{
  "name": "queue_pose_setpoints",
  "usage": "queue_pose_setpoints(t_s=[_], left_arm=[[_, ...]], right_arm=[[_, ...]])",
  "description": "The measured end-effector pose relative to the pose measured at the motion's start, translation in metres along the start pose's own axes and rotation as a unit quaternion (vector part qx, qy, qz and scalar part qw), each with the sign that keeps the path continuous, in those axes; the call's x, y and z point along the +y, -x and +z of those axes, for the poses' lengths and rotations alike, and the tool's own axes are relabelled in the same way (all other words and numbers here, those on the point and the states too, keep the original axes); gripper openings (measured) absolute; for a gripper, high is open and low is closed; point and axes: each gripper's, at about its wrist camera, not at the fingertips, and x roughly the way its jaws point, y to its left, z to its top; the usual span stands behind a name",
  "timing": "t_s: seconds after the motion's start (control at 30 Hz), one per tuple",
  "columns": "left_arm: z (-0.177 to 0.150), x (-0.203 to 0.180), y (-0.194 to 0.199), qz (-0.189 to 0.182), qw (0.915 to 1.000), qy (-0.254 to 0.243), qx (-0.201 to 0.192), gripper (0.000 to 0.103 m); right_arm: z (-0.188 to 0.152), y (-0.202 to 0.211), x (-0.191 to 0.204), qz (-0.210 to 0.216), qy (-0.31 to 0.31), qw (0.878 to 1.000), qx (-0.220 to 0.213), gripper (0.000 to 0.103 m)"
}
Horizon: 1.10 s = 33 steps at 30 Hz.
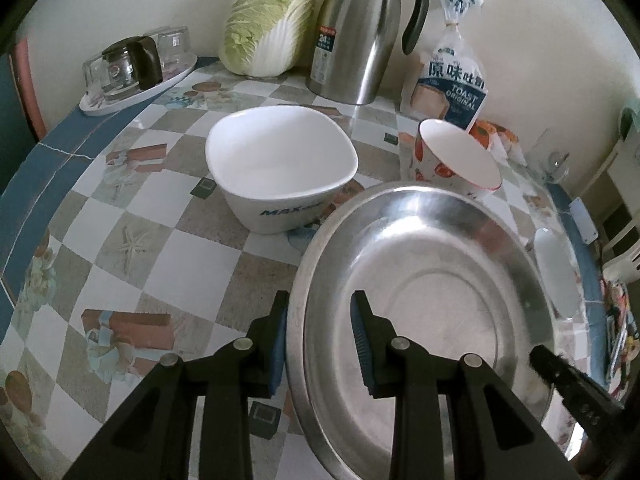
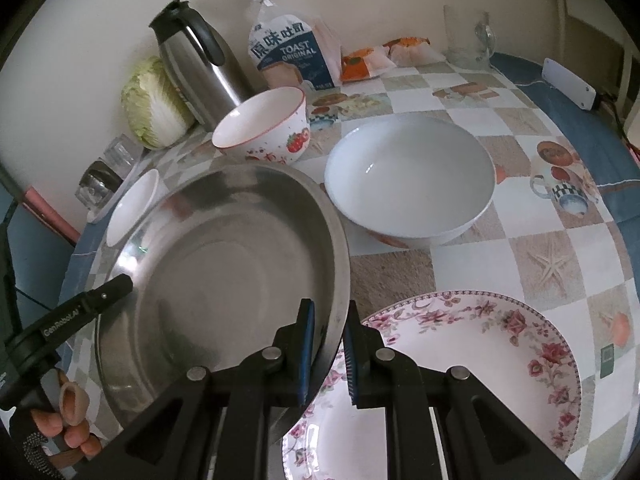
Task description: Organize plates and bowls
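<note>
One steel plate (image 2: 224, 264), gripped on opposite rims: right gripper (image 2: 329, 354) clamped narrow on the near right rim, one pad inside, one outside; left gripper (image 1: 320, 344) astride the near left rim, jaws partly apart, pad contact unclear. Plate held above the checked tablecloth (image 1: 168, 240), tilted, its right edge overlapping one floral plate (image 2: 460, 360). Around it, three bowls: one squarish white bowl (image 1: 280, 168) lettered MAX just beyond the left rim, one strawberry bowl (image 2: 264, 126) touching or close behind the far rim, one round white bowl (image 2: 412, 176) to the right. Both grippers angled steeply down; fingers (image 2: 74, 420) of the left hand wrapped round its handle. Further back: one cabbage (image 1: 268, 20), one steel thermos jug (image 1: 360, 32), one toast bag (image 2: 292, 56).
</note>
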Motion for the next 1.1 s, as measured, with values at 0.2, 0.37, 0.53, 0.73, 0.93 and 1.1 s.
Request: queue_pose_setpoints(t_s=[0.2, 0.37, 0.53, 0.73, 0.93, 1.1], left_arm=[[0.0032, -0.0018, -0.0038, 0.001, 1.0, -0.006, -0.001, 0.031], [0.004, -0.0028, -0.0064, 0.001, 1.0, -0.008, -0.001, 0.031], [0.0045, -0.0021, -0.0065, -0.001, 1.0, -0.009, -0.001, 0.031], [0.0049, -0.0019, -0.0046, 0.0, 0.9999, -0.01, 0.0, 0.032], [0.0038, -0.0019, -0.0047, 0.004, 0.9999, -0.013, 0.008, 0.032], [0.0036, -0.0041, -0.0028, 0.012, 0.9997, -0.02, 0.011, 0.032]], right_arm=[[0.0025, -0.0013, -0.0015, 0.0, -0.008, 1.0, -0.007, 0.015], [0.0028, -0.0034, 0.0, -0.004, -0.005, 1.0, -0.009, 0.015], [0.0037, -0.0032, -0.0018, -0.003, -0.012, 1.0, -0.009, 0.015], [0.004, -0.004, -0.0006, -0.005, -0.012, 1.0, -0.004, 0.015], [0.0036, -0.0034, 0.0033, -0.007, -0.001, 1.0, -0.003, 0.018], [0.0011, -0.0043, 0.005, -0.013, 0.004, 1.0, 0.001, 0.018]])
